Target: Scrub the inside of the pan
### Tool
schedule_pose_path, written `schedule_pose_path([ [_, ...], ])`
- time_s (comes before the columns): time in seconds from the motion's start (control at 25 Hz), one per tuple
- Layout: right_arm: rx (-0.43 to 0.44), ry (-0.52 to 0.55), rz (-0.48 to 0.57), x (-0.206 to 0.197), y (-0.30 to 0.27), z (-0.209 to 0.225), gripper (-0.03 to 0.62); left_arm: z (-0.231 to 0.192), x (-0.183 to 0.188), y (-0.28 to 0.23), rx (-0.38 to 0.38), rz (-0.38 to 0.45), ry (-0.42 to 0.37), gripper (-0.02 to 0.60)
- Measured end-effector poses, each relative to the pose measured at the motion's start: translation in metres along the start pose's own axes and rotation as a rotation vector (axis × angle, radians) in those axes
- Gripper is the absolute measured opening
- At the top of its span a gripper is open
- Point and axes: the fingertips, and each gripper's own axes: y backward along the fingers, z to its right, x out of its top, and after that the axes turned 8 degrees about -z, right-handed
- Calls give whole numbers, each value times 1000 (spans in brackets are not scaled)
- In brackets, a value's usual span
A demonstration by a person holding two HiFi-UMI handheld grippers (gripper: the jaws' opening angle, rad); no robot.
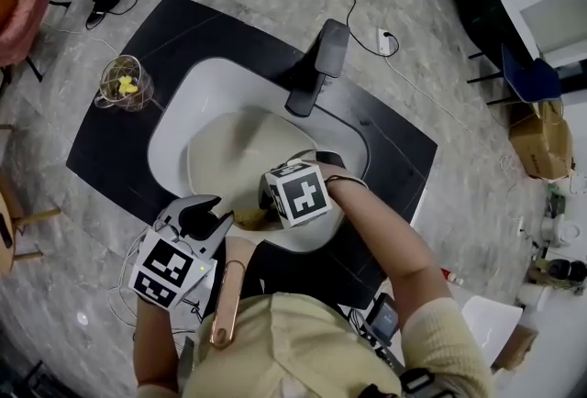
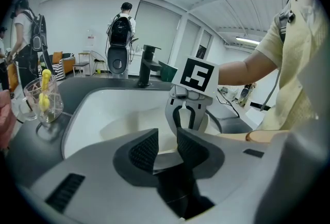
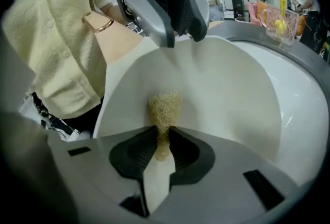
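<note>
Cream-coloured round pan (image 1: 225,162) lies inside the white sink basin (image 1: 170,135), which is set into a black worktop (image 1: 119,103). In the head view its pale handle (image 1: 225,295), ending in a copper-coloured loop, runs back toward the person, so the pan's long axis goes from the body out toward the black faucet (image 1: 316,66). The left gripper (image 1: 206,213) sits at the near rim beside the handle. The right gripper (image 1: 271,204) hangs just over the near inside wall with a tan fibrous scrub pad (image 1: 249,219) showing under it. A glass mug (image 1: 122,82) with something yellow in it stands well apart on the worktop to the left.

The left gripper view shows the left gripper (image 2: 166,143) with its fingers drawn close on a thin edge, and the pan (image 2: 129,127) opening out beyond them. The right gripper (image 2: 188,114) faces it, pointed down into the pan.

In the right gripper view, the right gripper (image 3: 164,140) has its fingers clamped on the scrub pad (image 3: 165,107). The pad sticks straight out ahead of them, and its free end looks to be against the pan's inner surface (image 3: 221,94). Across the bowl, the left gripper (image 3: 180,32) pinches the rim next to the handle (image 3: 116,34).

The pad's axis lines up with the right fingers, and the bare inside of the pan spreads ahead and to the right of it. I judge that the right hand is the scrubbing one and the left only braces the rim. Strokes would need to sweep away from that braced edge.
</note>
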Motion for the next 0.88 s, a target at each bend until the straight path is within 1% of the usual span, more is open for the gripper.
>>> schedule_pose_path([
  [0.12, 45, -8, -46, -13, -2, -9, 84, 0, 0, 0, 0, 3, -3, 110],
  [0.2, 66, -19, -96, -24, -4, -13, 84, 0, 0, 0, 1, 4, -2, 110],
  [0.32, 74, -33, -189, -44, -6, -12, 83, 0, 1, -1, 2, 4, -6, 110],
  [0.4, 68, -37, -231, -53, -8, -10, 83, 0, 1, -1, 2, 3, -10, 110],
  [0.56, 19, -62, -351, -75, -14, 1, 83, 1, 1, -2, 1, 2, -8, 110],
  [0.76, -105, -101, -503, -104, -16, 25, 83, 1, 1, -2, -1, 7, -4, 110],
  [0.88, -168, -114, -556, -114, -16, 38, 83, 1, 0, -2, -5, 10, -1, 110],
])
